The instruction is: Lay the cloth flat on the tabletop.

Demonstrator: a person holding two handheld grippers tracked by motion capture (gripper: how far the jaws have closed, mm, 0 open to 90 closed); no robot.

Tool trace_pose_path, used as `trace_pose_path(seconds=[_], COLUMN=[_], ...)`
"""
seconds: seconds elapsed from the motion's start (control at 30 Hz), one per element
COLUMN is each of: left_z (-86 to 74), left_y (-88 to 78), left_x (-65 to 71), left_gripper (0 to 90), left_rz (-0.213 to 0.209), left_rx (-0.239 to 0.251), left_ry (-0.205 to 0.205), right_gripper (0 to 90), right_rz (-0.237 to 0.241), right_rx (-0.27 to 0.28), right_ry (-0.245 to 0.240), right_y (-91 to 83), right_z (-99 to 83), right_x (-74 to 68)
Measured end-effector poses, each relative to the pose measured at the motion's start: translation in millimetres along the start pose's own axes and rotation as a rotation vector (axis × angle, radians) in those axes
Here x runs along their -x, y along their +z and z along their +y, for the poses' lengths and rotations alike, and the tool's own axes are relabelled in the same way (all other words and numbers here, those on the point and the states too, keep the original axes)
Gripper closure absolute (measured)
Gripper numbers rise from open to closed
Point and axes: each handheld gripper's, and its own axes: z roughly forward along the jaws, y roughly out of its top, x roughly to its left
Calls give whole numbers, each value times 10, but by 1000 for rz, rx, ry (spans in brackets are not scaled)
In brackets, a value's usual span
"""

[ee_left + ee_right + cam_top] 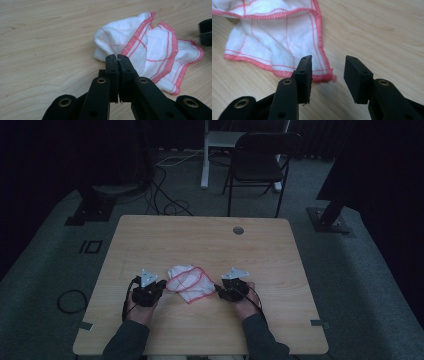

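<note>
A crumpled white cloth (187, 282) with red stitched edges and thin red lines lies on the wooden table (200, 240), near its front edge, between my two grippers. My left gripper (162, 284) sits just left of it. In the left gripper view the left gripper (117, 58) has its jaws pressed together with nothing visible between them, and the cloth (155, 47) lies right behind the tips. My right gripper (217, 290) is at the cloth's right side. It stands open (328, 67), low over the table, with the cloth's red-hemmed corner (322, 75) just ahead of the gap.
A round cable hole (238, 230) sits near the table's far edge. Beyond the table stand a black folding chair (257, 160), a white post and loose floor cables (170, 205). The right gripper's tip (206, 32) shows at the right edge of the left gripper view.
</note>
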Motion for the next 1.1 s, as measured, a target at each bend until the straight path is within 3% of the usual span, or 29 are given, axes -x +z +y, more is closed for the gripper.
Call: trace_pose_path(seconds=[0.17,0.27,0.3,0.33,0.43,0.53,0.7,0.9,1.1], left_z=[11,14,16,17,22,25,-11,-147,-306], left_y=[-10,-13,-16,-18,-35,-60,-105,-147,-128], left_x=[-17,-35,-39,-46,-69,-99,-205,-324,-484], left_gripper=[883,884,885,885,886,887,893,896,897], left_rz=[3,8,9,10,15,24,38,58,57], left_rx=[5,8,7,8,14,18,16,-11,-72], left_ry=[-3,-10,-12,-13,-20,-28,-64,-103,-174], right_gripper=[590,659,753,753,863,869,873,876,876], right_rz=[-6,8,23,23,36,13,-14,-35,-31], right_rx=[-35,-40,-41,-41,-45,-44,20,32,34], right_ry=[-10,-8,-15,-15,-40,-59,-52,-77,-88], right_y=[119,128,126,126,125,110,-91,-243,-287], right_z=[-6,-10,-9,-9,-2,-4,5,-41,-98], right_x=[-30,-32,-49,-49,-92,-104,-33,-36,-70])
